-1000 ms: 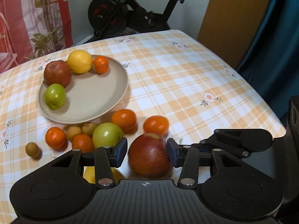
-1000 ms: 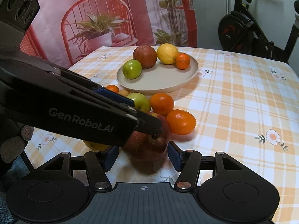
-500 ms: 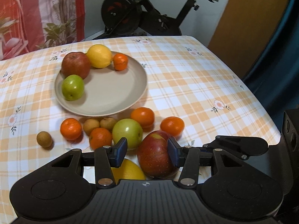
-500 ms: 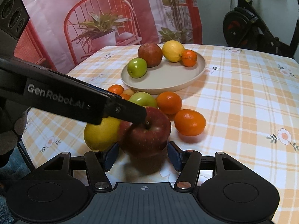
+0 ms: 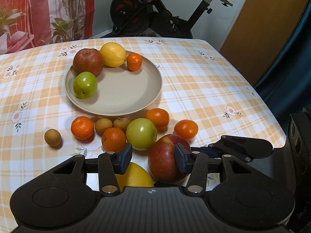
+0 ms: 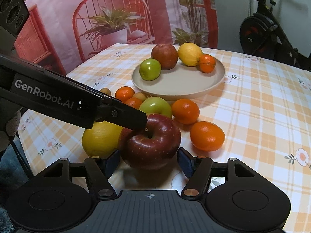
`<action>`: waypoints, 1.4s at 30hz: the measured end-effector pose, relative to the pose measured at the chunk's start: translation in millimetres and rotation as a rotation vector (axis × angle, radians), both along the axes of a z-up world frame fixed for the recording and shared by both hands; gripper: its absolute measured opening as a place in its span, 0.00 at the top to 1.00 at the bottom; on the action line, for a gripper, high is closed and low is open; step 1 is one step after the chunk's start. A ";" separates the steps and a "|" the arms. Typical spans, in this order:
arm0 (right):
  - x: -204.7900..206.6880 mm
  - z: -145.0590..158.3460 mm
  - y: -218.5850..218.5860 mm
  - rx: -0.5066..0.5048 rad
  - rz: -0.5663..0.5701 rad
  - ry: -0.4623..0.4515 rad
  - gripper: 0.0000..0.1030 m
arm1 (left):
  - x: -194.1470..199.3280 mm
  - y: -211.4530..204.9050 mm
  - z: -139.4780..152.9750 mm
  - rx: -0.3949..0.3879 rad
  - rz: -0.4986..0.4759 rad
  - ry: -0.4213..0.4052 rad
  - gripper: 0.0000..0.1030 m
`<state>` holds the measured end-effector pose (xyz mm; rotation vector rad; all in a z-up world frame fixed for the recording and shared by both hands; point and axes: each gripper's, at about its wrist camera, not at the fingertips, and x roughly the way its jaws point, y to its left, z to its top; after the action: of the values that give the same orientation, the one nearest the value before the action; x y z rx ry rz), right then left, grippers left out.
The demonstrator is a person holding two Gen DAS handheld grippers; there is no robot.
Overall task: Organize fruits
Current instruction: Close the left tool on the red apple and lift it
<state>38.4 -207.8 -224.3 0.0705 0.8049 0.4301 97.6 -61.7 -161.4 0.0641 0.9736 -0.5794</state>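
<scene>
With the right gripper (image 6: 148, 160) widening its fingers either side of the red apple (image 6: 150, 142) on the counter (image 6: 262, 106) and the left gripper (image 5: 153, 158) open against it, the apple may roll into the neighbouring yellow citrus (image 6: 101, 137).

Likely a home: exercise bike (image 5: 155, 15), checked tablecloth (image 5: 194, 89).

- lower centre, left wrist view: loose fruit cluster (image 5: 136, 130) packed close, blocking the near edge of the plate (image 5: 155, 89).
- right half: bare checked tablecloth (image 5: 204, 89), open passage.
- plate's right portion: unoccupied.
</scene>
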 end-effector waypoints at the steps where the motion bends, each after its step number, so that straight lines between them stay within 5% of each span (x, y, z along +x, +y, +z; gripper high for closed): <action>1: 0.0 0.1 0.7 -0.004 0.003 -0.003 0.41 | 0.4 0.3 0.0 0.000 0.002 0.000 0.50; 19: -3.0 1.8 2.6 -0.034 0.017 -0.013 0.41 | 0.4 -6.0 -2.5 -0.013 -0.028 0.008 0.57; 26: -3.1 1.8 2.5 -0.035 0.017 -0.013 0.41 | -1.4 -8.4 -1.4 -0.023 -0.054 0.013 0.67; 42: -1.4 -0.2 2.4 -0.020 0.010 -0.020 0.41 | -1.7 -8.6 5.3 -0.067 -0.079 0.012 0.67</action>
<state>36.9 -205.4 -224.6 0.0434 0.7898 0.4311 95.9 -70.4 -156.1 0.0394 0.9661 -0.6854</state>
